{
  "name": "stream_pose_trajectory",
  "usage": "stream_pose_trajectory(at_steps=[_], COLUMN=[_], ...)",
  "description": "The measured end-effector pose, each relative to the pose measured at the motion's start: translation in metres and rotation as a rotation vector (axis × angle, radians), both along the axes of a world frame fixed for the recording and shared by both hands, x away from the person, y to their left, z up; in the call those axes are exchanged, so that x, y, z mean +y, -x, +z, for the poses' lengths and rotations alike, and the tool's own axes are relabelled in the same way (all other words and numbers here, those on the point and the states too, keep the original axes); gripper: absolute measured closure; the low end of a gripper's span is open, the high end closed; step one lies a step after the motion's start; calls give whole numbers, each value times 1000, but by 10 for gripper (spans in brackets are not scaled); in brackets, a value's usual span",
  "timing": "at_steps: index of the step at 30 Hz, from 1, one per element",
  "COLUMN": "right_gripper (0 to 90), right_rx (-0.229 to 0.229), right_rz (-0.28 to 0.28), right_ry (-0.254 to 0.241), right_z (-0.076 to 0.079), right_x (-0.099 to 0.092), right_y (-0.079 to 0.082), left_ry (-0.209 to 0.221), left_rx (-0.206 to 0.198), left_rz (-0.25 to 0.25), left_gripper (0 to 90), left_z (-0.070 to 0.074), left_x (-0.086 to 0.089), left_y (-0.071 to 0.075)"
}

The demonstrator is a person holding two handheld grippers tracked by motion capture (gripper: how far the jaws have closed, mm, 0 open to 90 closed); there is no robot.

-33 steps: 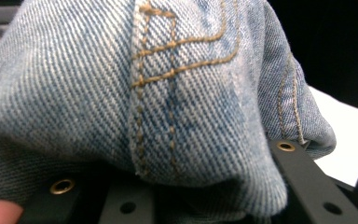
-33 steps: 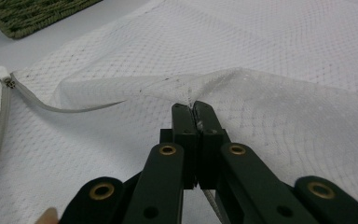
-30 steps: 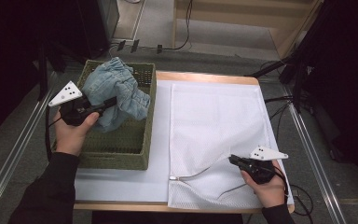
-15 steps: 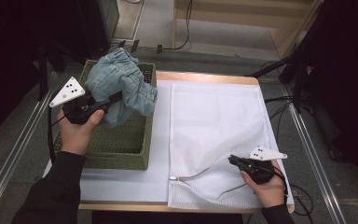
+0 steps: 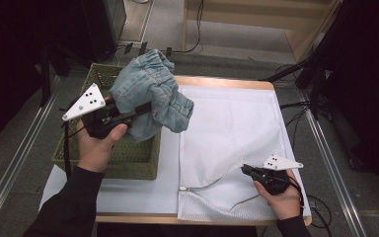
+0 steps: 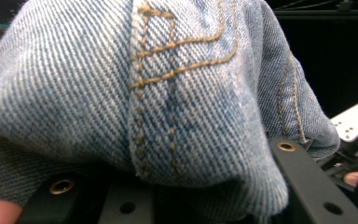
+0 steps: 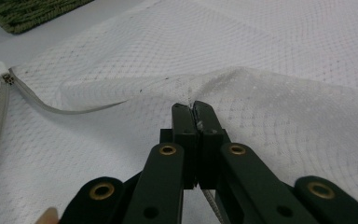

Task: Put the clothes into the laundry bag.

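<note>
Left hand-held gripper (image 5: 140,109) pinches the denim garment (image 5: 153,94), raised above the green basket (image 5: 128,158). Right hand-held gripper (image 5: 246,170) is clamped on the white mesh bag (image 5: 232,123) edge, on the desk (image 5: 217,81).

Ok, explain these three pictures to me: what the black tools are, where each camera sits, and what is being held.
A person works at a table with a hand-held two-jawed claw in each hand. The wide picture comes from a camera above, looking down. The two close-ups come from cameras riding on the claws, looking along their jaws.

On the table lie a green woven basket and a white mesh laundry bag with a partly open zipper.

The left claw grips a bundle of light blue denim, held above the basket; its close-up shows the denim's tan stitching. The right claw is shut on the mesh at the bag's opening, pinching up a fold.
</note>
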State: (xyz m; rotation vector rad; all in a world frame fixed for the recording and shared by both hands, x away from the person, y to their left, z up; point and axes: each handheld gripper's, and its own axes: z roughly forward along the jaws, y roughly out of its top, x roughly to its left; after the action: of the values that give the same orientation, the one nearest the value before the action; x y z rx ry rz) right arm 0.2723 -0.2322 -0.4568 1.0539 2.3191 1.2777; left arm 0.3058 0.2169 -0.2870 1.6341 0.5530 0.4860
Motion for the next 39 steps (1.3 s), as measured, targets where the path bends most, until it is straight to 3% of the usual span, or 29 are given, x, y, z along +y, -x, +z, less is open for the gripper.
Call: stream_pose_trajectory(at_steps=[9,13,18,28,36,39], right_gripper=[900,900,900,900,900,899], right_rx=[1,2,5,8,14,25], right_rz=[-3,-2,-1,-4,-7,-17], right_ry=[-5,-5,-7,-22,-27,-47], right_z=[0,0,1,3,6,8], right_x=[0,0,-1,0,2,1], right_y=[0,0,0,-2,-6,-7], left_ry=[-24,-15,-25,-36,-12,-37], left_rx=[12,18,16,40,47,46], left_rz=[-97,-142,-172,-237,-314,-355], left_gripper=[674,673,672,671,669,668], left_z=[-13,-20,-26,-54,-71,-80], left_x=[-30,-40,-50,-76,-94,-104], left_y=[23,32,42,58,68,72])
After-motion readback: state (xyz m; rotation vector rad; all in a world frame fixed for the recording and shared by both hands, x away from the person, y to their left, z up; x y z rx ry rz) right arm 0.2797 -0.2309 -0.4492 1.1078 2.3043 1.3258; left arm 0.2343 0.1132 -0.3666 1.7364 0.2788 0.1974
